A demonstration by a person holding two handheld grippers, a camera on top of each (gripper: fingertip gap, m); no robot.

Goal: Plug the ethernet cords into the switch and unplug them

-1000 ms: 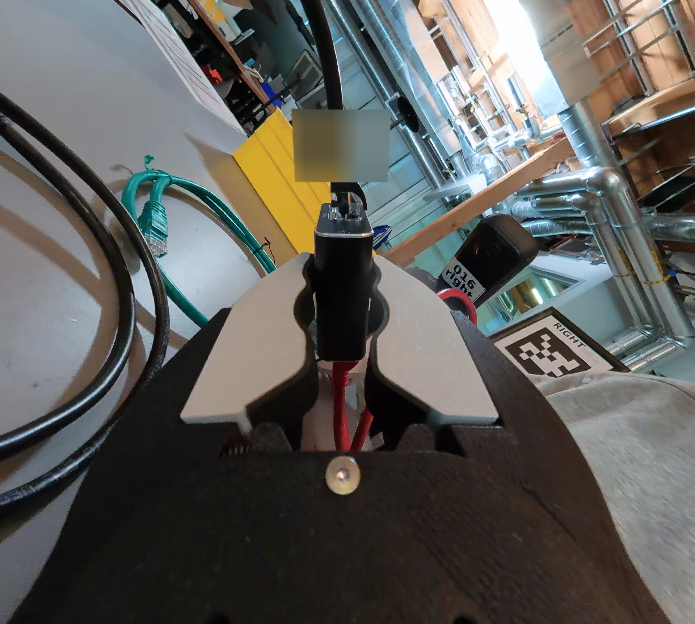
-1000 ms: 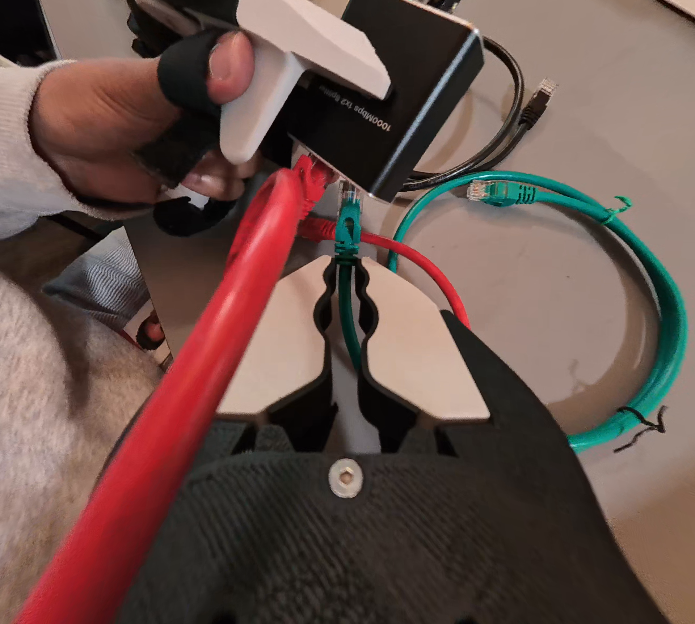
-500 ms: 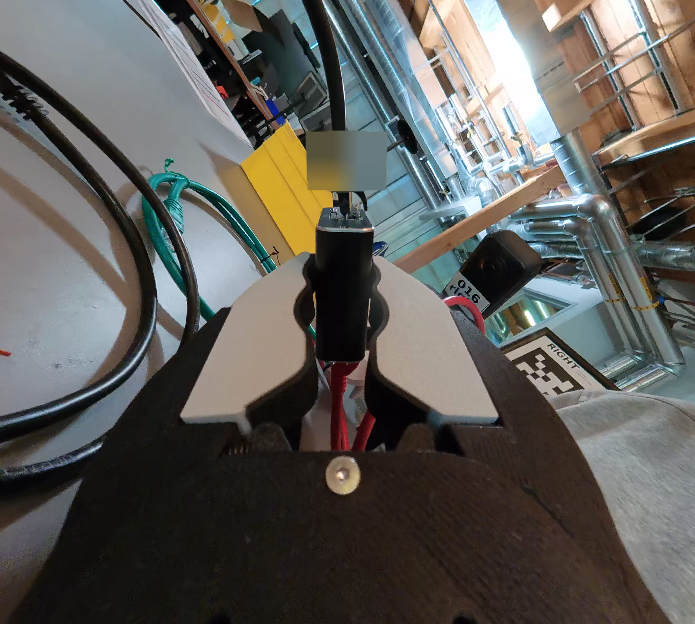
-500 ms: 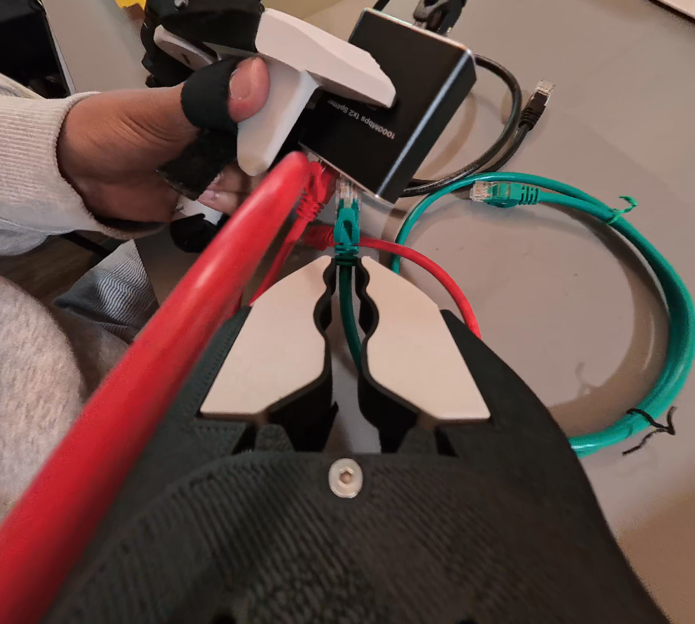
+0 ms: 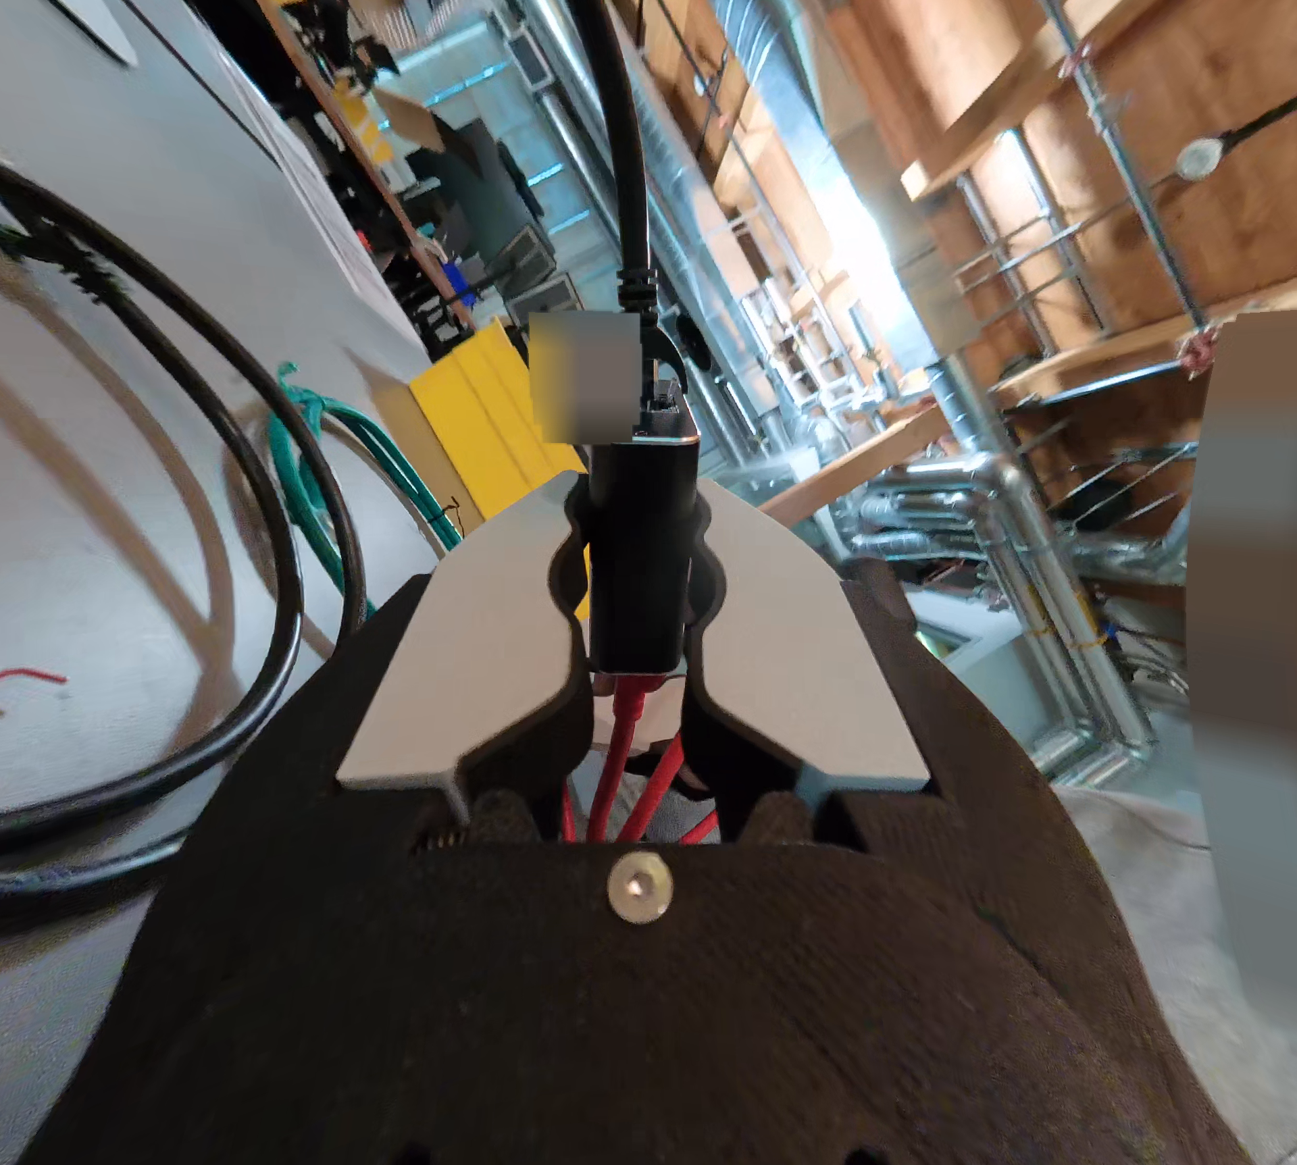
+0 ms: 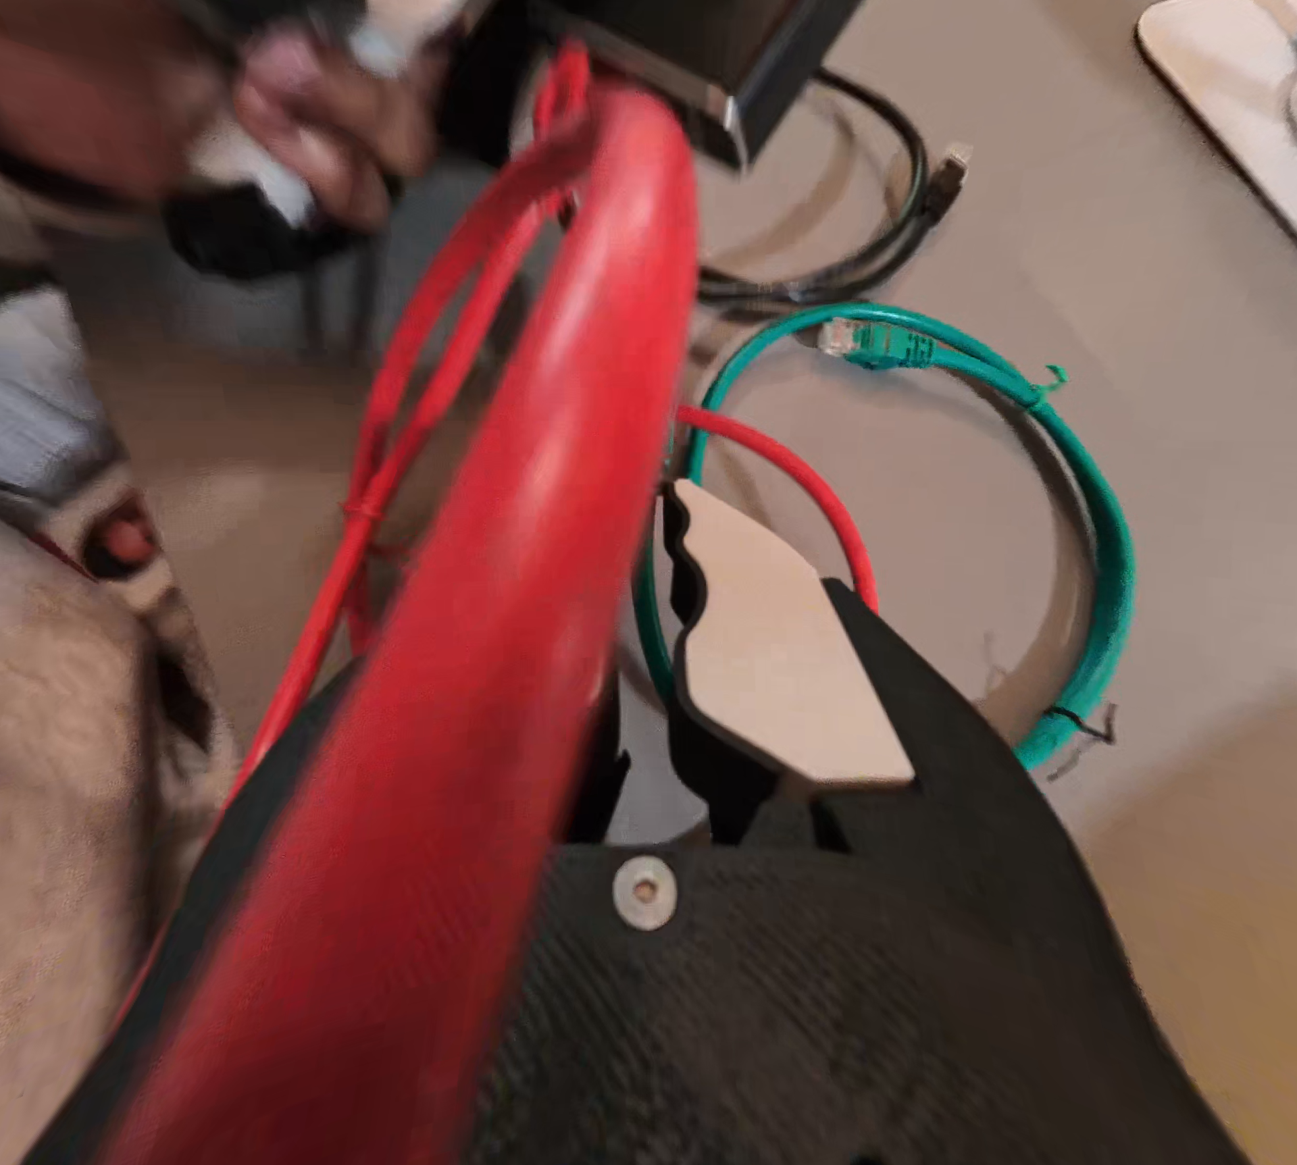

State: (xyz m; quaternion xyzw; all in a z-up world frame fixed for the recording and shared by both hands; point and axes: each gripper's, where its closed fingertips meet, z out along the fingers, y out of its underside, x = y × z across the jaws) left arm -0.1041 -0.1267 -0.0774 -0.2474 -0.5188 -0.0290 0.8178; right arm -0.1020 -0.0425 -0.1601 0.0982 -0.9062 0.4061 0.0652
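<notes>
A grey table (image 6: 1053,149) carries a coiled green cord (image 6: 1095,535) right of the gripper, with black cord (image 6: 905,205) loops beyond it.

This is a workshop or industrial loft space. Above the grey tabletop (image 5: 126,233) run bare metal ducts (image 5: 674,100) and bundled silver pipes (image 5: 1011,542), fixed under exposed wooden beams (image 5: 1095,1) and plank ceiling. Beyond the tabletop's far edge stand cluttered shelves (image 5: 330,100) with boxes and dark gear, and a yellow panel (image 5: 484,422) leans just past that edge. Loose network cables lie on the tabletop.
</notes>
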